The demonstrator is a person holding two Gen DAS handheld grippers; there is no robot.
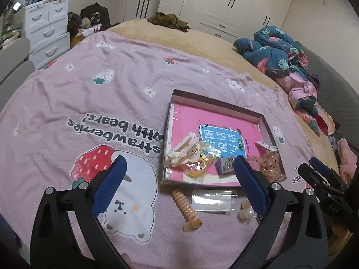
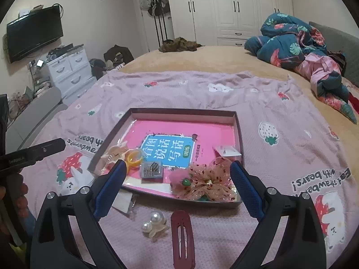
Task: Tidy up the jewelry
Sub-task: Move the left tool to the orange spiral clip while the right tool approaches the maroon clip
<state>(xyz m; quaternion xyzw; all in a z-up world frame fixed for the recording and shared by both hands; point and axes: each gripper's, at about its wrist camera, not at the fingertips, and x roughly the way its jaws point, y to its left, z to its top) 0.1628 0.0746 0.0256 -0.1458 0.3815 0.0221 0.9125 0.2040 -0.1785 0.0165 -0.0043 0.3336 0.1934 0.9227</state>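
Tongs, left [image 1: 179,186] and right [image 2: 177,188], are gaping empty; you're risking nudging the pearl clip [image 2: 153,223] lying before the box [image 2: 184,111], scattering it.

A bed [image 2: 224,60] faces white wardrobes [image 2: 235,9], with a wall-mounted television [image 2: 33,33] above white drawers [image 2: 71,74].

My left gripper [image 1: 179,172] is a black plastic frame with silver screws and two ribbed blue pads [image 1: 251,186]. My right gripper [image 2: 177,177] matches it: black arms, round silver screws, textured blue pads [image 2: 245,190].
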